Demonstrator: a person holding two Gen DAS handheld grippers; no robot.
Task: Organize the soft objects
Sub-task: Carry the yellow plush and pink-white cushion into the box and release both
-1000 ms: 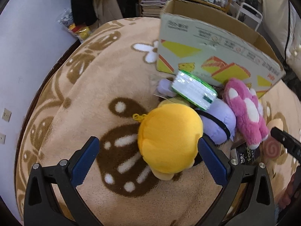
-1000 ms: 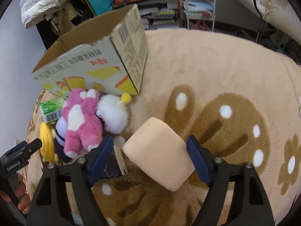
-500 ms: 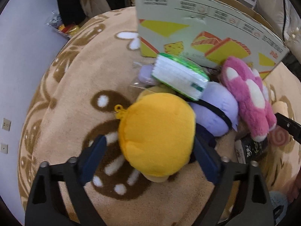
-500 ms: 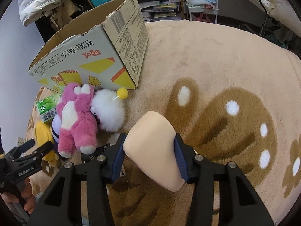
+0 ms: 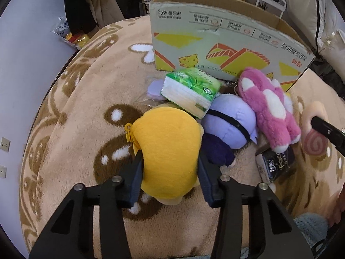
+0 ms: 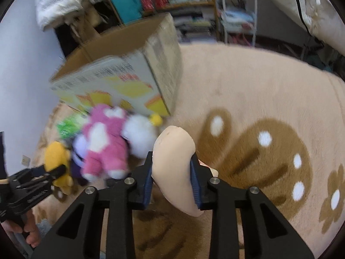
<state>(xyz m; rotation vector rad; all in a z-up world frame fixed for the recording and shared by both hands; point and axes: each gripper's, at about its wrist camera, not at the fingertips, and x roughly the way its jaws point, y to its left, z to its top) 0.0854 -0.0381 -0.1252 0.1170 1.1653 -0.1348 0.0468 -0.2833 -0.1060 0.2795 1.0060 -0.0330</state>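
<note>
A yellow plush toy [image 5: 168, 151] lies on the tan blanket [image 5: 86, 118], and my left gripper [image 5: 170, 161] is shut on it, its pads pressing into both sides. My right gripper [image 6: 171, 168] is shut on a beige foam roll [image 6: 174, 151], which is squeezed narrow and held just above the blanket. Behind the yellow plush lie a lilac plush [image 5: 228, 125], a pink and white plush [image 5: 269, 105] and a green tissue pack [image 5: 192, 88]. A white pompom toy [image 6: 140, 136] sits beside the pink one. The open cardboard box [image 5: 215, 49] stands behind the pile.
A black packet [image 5: 273, 166] lies right of the lilac plush. A small lilac item [image 5: 154, 89] sits under the tissue pack. Shelves with books and a white cart [image 6: 237, 10] stand beyond the blanket. A wall [image 5: 25, 64] runs along the left. A hand [image 6: 30, 235] holds the left gripper.
Both grippers went from wide open to shut: the left closed on the yellow plush, the right squeezed the beige roll and tilted up slightly. The right view is now blurred.
</note>
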